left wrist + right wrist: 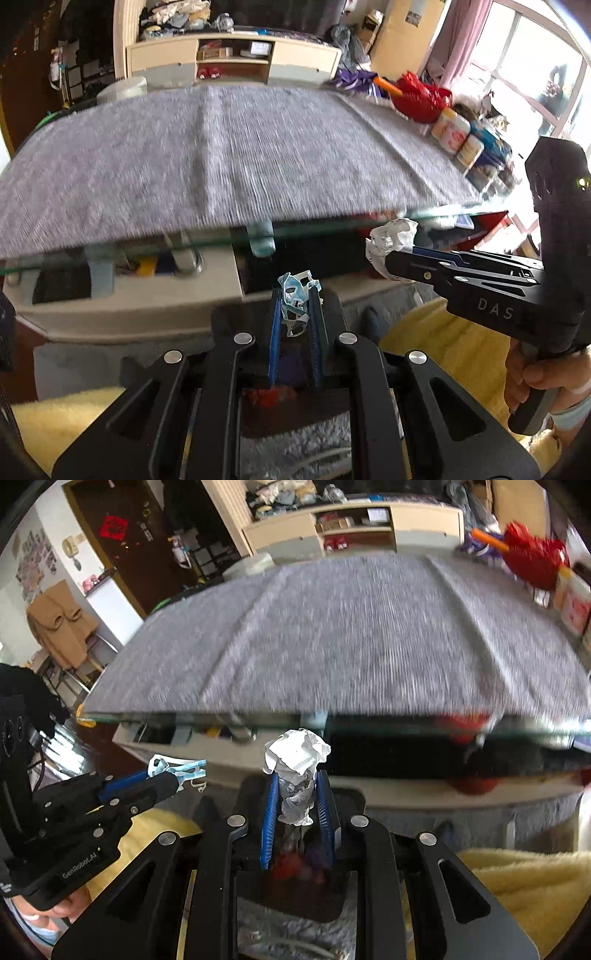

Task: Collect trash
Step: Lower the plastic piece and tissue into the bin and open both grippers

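Note:
My left gripper (pixel 295 301) is shut on a crumpled blue and white plastic wrapper (pixel 295 295), held in front of the table's near edge; it also shows at the left of the right wrist view (pixel 177 771). My right gripper (pixel 297 786) is shut on a crumpled white paper ball (pixel 297 757), held at about the same height. In the left wrist view the right gripper (pixel 384 258) comes in from the right with the paper ball (pixel 391 236) at its tips. Both grippers are off the table, below its glass edge.
A glass table (pixel 110 254) covered with a grey cloth (pixel 229 155) lies ahead. A red bag (pixel 421 96) and several packets (pixel 450 133) stand along its right side. A cream cabinet (pixel 232 62) is behind. Yellow fleece (pixel 517 886) lies below the grippers.

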Available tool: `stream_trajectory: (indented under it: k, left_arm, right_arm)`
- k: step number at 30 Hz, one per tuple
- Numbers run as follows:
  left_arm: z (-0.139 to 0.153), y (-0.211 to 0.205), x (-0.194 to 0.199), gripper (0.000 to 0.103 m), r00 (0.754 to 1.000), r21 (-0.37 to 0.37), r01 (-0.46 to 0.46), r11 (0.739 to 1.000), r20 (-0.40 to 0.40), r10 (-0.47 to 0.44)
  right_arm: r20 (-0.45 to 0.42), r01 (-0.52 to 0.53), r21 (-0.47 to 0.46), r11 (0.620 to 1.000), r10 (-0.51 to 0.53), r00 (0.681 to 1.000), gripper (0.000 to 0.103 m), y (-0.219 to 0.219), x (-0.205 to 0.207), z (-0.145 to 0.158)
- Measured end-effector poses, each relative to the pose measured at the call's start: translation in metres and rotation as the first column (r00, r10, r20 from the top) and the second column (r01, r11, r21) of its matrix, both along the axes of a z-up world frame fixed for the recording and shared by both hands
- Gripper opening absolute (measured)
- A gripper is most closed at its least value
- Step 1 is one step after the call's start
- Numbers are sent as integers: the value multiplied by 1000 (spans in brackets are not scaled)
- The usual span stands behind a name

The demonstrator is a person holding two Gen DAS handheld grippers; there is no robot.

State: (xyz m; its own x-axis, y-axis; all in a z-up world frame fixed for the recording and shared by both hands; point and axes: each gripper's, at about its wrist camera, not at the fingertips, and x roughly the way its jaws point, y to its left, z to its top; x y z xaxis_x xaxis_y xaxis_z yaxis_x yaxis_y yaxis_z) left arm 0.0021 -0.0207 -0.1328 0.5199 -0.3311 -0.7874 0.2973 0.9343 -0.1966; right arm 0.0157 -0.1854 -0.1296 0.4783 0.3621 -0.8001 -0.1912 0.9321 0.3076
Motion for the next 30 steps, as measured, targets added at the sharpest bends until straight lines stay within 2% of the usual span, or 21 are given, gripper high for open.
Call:
stream_trajectory:
  k: [10, 16, 22, 24, 26, 30]
  left_arm:
    - [-62, -4, -18, 12, 992, 18, 8, 1000, -129, -6]
    - [-94, -6, -16, 12, 976, 19, 20, 1000, -219, -15]
    - [-103, -4, -11, 16, 969, 19, 15, 1000, -246, -10]
    - [-104, -3, -10, 21, 968, 20, 12, 1000, -249, -7]
    - [-104, -3, -8, 24, 969, 23, 10, 1000, -248, -3]
    - [-102, -1, -6, 33, 970, 35, 2, 999, -242, 7]
  right_arm:
    - [-134, -10, -6, 1000, 10, 991, 22, 10, -13, -67]
    - [-187, -11, -16, 1000, 8, 982, 24, 13, -8, -87]
    - [-216, -14, -18, 1000, 10, 976, 26, 16, -1, -94]
    - [-222, -16, -18, 1000, 11, 975, 37, 17, 2, -96]
    - [-218, -13, -19, 1000, 8, 976, 43, 18, 4, -96]
    - [-206, 12, -16, 1000, -15, 978, 48, 13, 8, -92]
